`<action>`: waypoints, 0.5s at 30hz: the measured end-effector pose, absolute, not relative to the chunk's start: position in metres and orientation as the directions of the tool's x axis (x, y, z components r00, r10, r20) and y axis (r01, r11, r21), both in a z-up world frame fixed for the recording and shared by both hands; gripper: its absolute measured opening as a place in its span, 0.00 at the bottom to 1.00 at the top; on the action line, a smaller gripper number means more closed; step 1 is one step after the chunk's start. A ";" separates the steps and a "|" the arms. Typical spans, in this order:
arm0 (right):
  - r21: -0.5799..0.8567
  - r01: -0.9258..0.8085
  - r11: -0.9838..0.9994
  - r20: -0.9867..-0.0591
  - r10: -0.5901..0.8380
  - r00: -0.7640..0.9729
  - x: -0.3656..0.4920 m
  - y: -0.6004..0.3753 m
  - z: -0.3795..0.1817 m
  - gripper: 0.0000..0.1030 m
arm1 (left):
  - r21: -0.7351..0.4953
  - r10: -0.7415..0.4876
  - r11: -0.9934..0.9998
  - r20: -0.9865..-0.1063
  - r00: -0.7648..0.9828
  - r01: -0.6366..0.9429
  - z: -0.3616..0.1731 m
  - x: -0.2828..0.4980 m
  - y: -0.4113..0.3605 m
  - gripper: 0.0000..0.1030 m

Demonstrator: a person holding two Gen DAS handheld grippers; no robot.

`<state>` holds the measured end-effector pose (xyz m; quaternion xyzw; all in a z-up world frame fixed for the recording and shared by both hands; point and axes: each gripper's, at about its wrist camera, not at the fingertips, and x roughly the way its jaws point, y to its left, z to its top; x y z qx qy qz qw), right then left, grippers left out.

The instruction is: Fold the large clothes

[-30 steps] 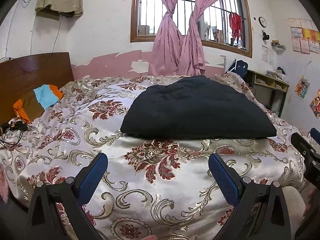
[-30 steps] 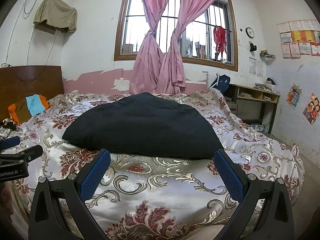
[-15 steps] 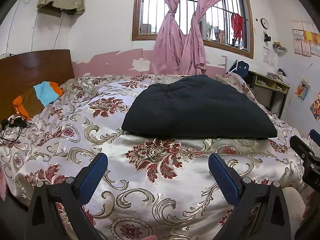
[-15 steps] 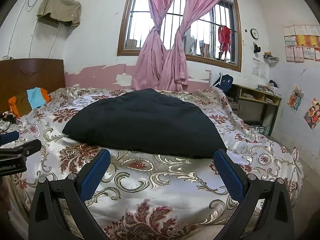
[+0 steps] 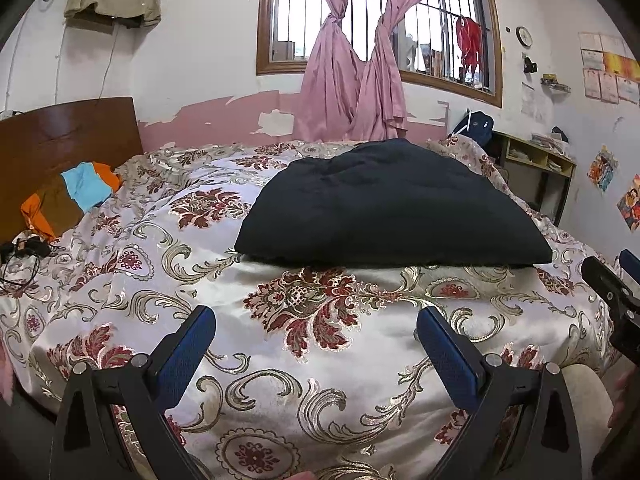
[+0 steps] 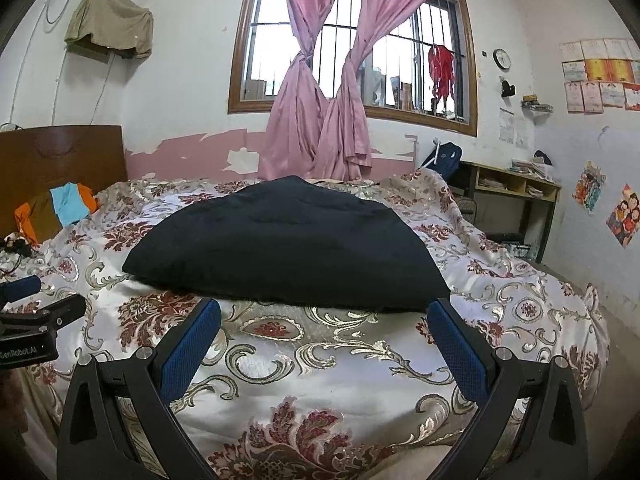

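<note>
Floral-covered bed (image 5: 168, 272), barred window (image 6: 352, 40) with pink curtains (image 6: 320, 120), peeling wall.

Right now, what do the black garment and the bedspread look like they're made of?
Black garment: matte, soft, slightly puffy fabric, perhaps padded; it shows no sheen and faint quilt-like dimples. Bedspread: glossy satin-like brocade, judging by bright highlights and metallic-looking gold scrolls.

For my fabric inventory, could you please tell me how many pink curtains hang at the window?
2: the left curtain and the right curtain, side by side at the window's middle, each tied partway down. Nothing appears hidden.
</note>
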<state>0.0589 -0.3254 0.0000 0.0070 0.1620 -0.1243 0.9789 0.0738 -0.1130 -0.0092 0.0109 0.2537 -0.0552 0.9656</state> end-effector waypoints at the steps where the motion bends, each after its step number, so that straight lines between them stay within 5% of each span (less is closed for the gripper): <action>1: -0.025 0.246 0.969 -0.320 -0.241 0.916 0.059 -0.325 0.000 0.99 | -0.007 -0.101 0.994 -0.493 0.864 0.112 -0.009 0.074 -0.113 0.99; 15: -0.024 0.245 0.969 -0.342 -0.239 0.909 0.064 -0.327 -0.004 0.99 | -0.001 -0.098 0.994 -0.499 0.861 0.113 -0.012 0.076 -0.115 0.99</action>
